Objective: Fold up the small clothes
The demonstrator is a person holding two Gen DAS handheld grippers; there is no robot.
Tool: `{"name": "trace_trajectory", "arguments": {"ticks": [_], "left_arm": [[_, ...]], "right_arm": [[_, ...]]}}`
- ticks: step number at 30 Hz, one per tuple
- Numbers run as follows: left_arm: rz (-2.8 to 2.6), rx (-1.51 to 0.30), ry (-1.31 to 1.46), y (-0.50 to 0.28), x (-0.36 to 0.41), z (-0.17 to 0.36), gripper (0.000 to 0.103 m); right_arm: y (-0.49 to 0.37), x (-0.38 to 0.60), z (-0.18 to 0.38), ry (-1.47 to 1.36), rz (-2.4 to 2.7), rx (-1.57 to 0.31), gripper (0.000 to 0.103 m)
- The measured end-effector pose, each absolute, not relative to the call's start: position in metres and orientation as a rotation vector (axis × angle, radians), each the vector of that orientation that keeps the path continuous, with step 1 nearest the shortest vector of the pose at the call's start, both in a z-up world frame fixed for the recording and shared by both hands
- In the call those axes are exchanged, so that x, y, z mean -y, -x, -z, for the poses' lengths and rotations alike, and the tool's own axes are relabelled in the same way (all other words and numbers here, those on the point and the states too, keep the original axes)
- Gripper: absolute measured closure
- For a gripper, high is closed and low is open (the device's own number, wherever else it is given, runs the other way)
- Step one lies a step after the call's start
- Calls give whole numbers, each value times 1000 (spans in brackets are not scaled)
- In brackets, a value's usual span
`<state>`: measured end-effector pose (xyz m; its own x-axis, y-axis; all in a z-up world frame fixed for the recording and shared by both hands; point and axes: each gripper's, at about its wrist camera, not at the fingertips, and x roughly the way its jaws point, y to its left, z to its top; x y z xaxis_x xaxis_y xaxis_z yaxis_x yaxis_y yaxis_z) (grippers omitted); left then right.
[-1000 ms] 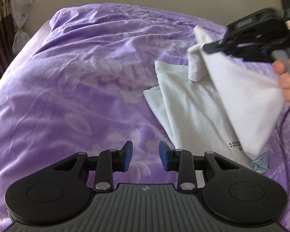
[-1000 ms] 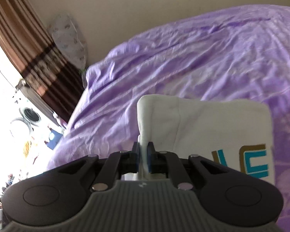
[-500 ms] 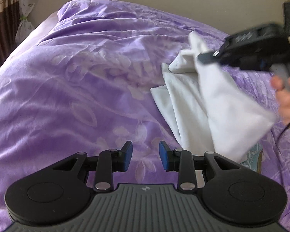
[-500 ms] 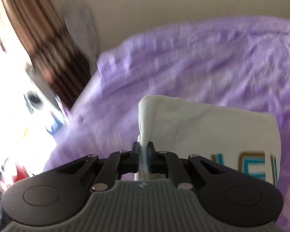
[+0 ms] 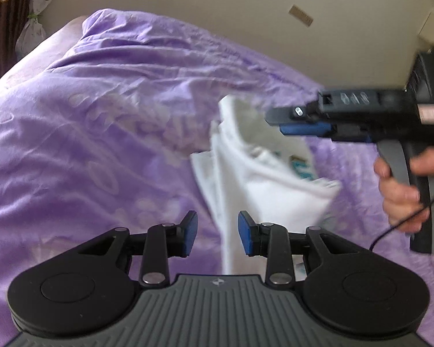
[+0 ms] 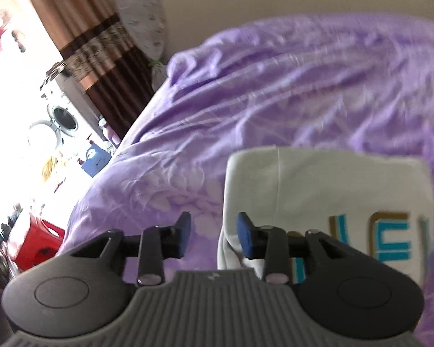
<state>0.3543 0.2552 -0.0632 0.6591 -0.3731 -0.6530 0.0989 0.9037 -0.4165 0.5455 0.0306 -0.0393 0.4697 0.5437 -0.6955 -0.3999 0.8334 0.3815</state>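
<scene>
A small white garment (image 5: 254, 185) with teal and gold lettering lies partly folded and rumpled on the purple bedspread (image 5: 101, 133). In the right wrist view the garment (image 6: 318, 190) lies flat just ahead and to the right of the fingers. My left gripper (image 5: 217, 235) is open and empty, low over the bed near the garment's near edge. My right gripper (image 6: 214, 235) is open and empty; from the left wrist view it (image 5: 277, 121) hovers above the garment's far right side, held by a hand.
The purple bedspread (image 6: 275, 86) covers the whole bed. A beige wall (image 5: 217, 5) stands behind it. Brown curtains (image 6: 81, 43), a washing machine (image 6: 60, 115) and a red crate (image 6: 34, 243) are off the bed's left side.
My right gripper has opened and let go of the white garment, which dropped onto the bed. The left gripper stayed open and tilted upward a little.
</scene>
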Motion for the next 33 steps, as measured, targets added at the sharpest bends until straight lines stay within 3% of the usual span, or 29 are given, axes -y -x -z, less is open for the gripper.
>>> {"name": "trace_trajectory", "arguments": {"ticks": [2,4,9,19,20,21,22,24,27,33], "left_arm": [[286,-794,394,-350,-252,56,61],[299,-786,448,-348,-248,50,49],[324,-772,513,-352,-222,45,32],[237,-864,219,-389,-128,35,30],[205,-879,191,-394,-123,37,31],[177,-901,156,-399,-117,39,41],[157,-924,137,-403,-115,41,66],[116,-985,131,-410,-116,44,91],[126,-945,162,-400,-129,29,93],[144,-922,306,-393,-159,4,94]], "right_arm": [[-532,-19,27,-147,-601,-882,68],[-514,-2,18,-109,-588,-850,67],[-470,56,23,-15,-541,-815,60],[-419,124,101,150,-457,-958,56],[-417,126,105,156,-458,-967,55],[-414,126,109,164,-462,-974,54],[-411,125,112,176,-467,-978,54],[-404,118,117,211,-476,-975,53],[-394,104,120,270,-504,-952,44],[-392,74,134,338,-493,-921,46]]}}
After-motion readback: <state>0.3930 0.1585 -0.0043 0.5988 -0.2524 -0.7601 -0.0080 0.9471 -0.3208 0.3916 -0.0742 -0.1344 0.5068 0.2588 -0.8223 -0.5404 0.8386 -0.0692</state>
